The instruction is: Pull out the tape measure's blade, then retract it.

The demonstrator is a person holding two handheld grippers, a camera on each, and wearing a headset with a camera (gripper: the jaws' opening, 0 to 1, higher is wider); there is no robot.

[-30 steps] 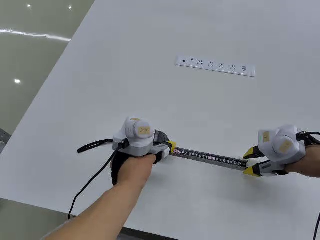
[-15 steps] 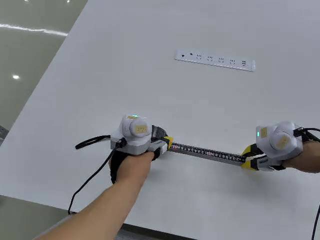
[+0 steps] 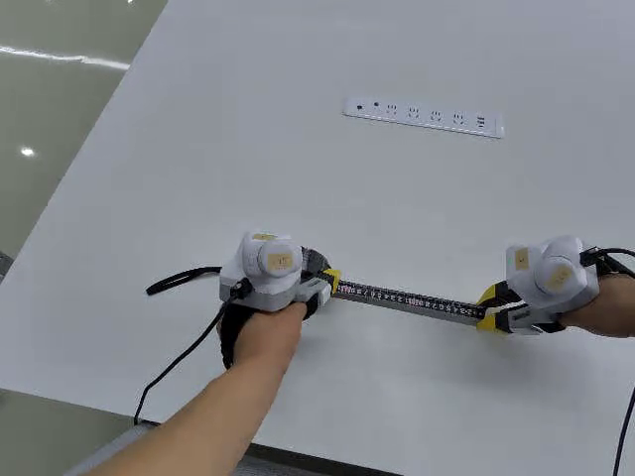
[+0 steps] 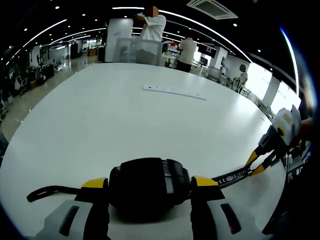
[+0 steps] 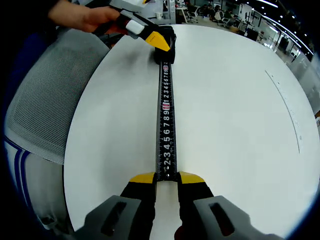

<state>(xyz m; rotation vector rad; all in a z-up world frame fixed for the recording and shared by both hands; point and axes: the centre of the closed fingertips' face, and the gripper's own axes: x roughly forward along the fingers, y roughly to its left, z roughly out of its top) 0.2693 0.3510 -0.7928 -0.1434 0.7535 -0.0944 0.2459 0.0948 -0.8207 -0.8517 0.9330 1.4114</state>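
Note:
A black tape measure case (image 4: 150, 186) rests on the white table (image 3: 397, 198), and my left gripper (image 4: 150, 182) is shut on it, one yellow-tipped jaw at each side. In the head view the case (image 3: 316, 264) peeks out at that gripper (image 3: 322, 286). The black numbered blade (image 3: 412, 299) lies drawn out flat along the table to the right. My right gripper (image 5: 166, 177) is shut on the blade's end (image 5: 165, 167). From there the blade (image 5: 165, 110) runs straight to the case (image 5: 168, 47).
A white power strip (image 3: 424, 115) lies far back on the table. The case's black strap (image 3: 179, 283) trails left, and a gripper cable (image 3: 174, 367) hangs over the near edge. A grey mesh chair (image 5: 45, 85) stands beside the table. People stand in the background (image 4: 150, 25).
The right gripper's jaws stood apart around the blade's end a second ago; now they are shut on it. The left gripper still holds the case in place.

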